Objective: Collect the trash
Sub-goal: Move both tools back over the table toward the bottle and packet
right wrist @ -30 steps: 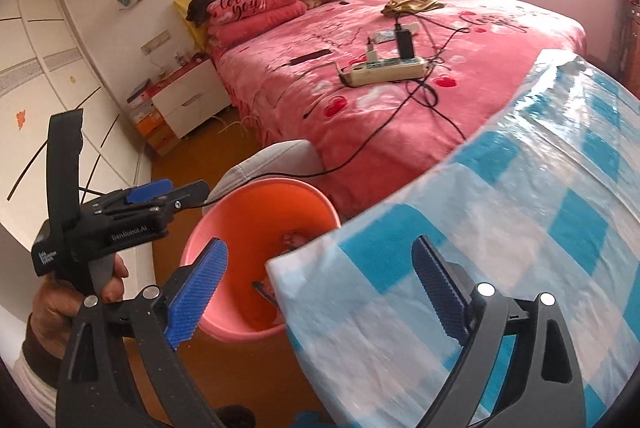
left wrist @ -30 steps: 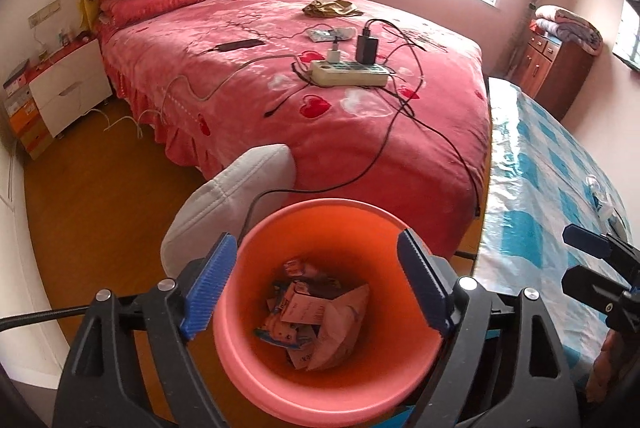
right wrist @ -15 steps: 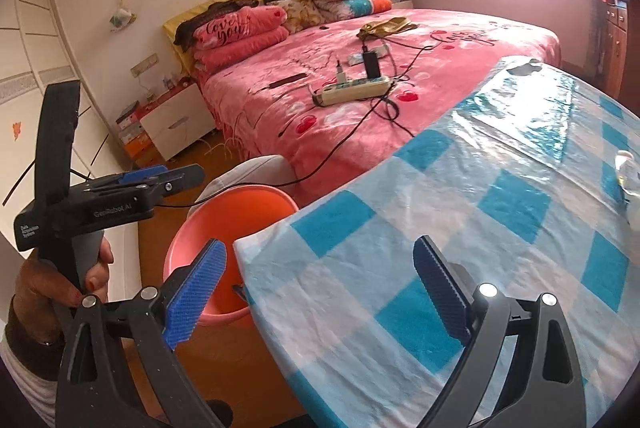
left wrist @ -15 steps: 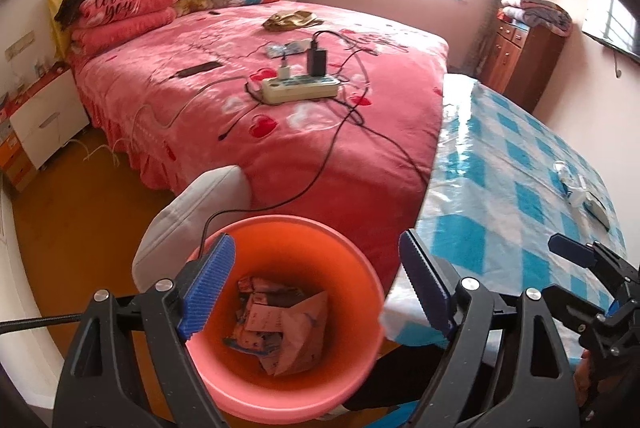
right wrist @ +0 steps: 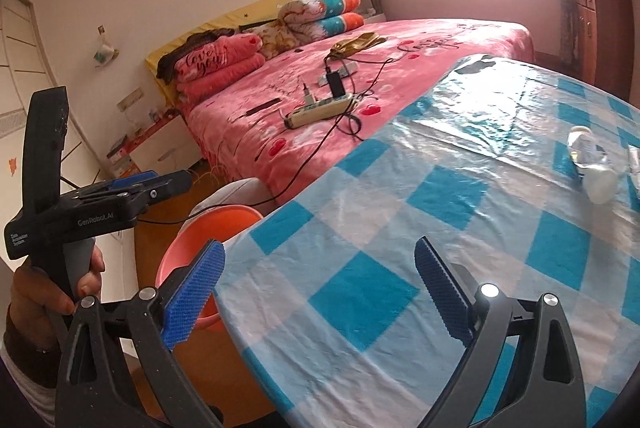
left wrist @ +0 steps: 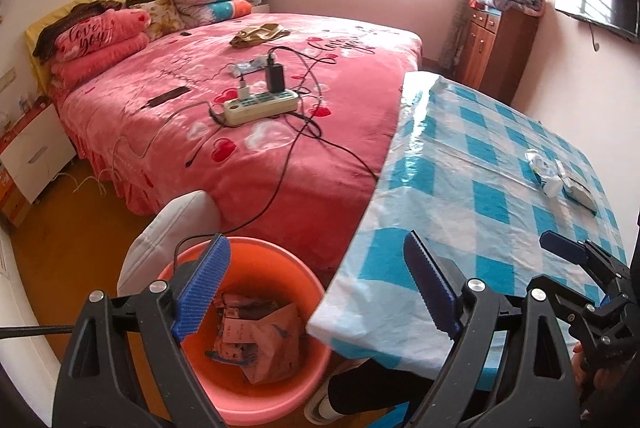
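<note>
An orange bucket with crumpled paper wrappers inside stands on the floor at the table's corner; its rim also peeks out in the right wrist view. My left gripper hangs above the bucket and table edge, its jaws opening with nothing between them. My right gripper is open and empty over the blue-checked tablecloth. A crushed clear plastic bottle and wrappers lie far right on the table.
A pink bed with a power strip, cables and a phone fills the middle. A grey cushion leans behind the bucket. A wooden cabinet stands by the window. A person's shoe is under the table.
Both grippers have swung right, away from the bucket and toward the table. The bucket has slid left and down in both views, and the bottle and wrappers have come into sight. The left jaws have widened slightly.
</note>
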### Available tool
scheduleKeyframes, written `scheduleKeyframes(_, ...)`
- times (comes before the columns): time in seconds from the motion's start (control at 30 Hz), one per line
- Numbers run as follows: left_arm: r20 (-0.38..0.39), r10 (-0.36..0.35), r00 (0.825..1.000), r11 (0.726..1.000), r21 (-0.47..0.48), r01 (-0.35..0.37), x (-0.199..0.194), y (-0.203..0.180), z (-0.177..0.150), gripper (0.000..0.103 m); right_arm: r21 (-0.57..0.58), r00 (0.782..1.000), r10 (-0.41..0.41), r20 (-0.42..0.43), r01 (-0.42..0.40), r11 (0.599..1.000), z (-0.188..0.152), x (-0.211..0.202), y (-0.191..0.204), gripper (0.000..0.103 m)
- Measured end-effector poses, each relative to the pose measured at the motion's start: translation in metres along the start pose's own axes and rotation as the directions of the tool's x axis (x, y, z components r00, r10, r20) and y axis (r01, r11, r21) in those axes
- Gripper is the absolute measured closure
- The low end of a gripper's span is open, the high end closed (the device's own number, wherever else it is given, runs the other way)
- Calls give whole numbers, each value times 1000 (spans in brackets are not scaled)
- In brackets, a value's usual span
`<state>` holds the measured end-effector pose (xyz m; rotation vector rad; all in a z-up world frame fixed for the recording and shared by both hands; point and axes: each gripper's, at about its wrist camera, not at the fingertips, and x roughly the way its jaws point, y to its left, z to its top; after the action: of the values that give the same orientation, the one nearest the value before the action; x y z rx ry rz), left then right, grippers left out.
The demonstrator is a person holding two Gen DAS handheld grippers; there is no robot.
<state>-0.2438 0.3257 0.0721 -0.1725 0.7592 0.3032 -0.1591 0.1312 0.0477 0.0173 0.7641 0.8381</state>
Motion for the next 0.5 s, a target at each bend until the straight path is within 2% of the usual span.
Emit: scheduleKeyframes(0.5,-19,-23,1000,997,71,24,2,-56,9,14,77,997,-29,76,24,997,-2,-32,-47,8)
